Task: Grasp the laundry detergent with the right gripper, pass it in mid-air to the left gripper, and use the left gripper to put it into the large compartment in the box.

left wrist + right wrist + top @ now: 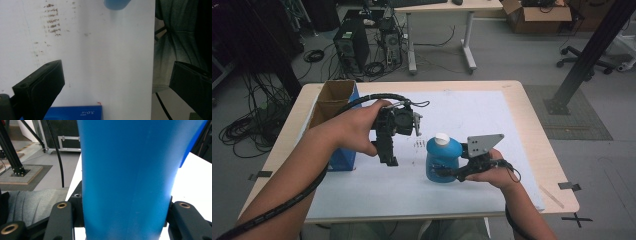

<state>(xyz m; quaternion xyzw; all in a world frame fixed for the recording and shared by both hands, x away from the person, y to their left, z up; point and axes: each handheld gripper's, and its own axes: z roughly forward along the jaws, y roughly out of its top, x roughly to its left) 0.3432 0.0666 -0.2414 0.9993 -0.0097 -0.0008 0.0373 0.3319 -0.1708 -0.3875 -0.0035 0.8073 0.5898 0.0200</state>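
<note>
Table (532, 130) with a white sheet (472, 115) spread across most of its top. Cardboard box (334, 100) with a blue side stands at the sheet's left edge. Blue bottle (443, 160) with a white cap (442, 138) stands upright near the middle of the sheet. The right gripper (451, 173) is clamped on the bottle's lower body, jaws pressed against both sides. The left gripper (388, 152) hangs over the sheet beside the box, jaws spread wide with nothing between them. Small brown marks (418, 144) dot the sheet between the two grippers.
</note>
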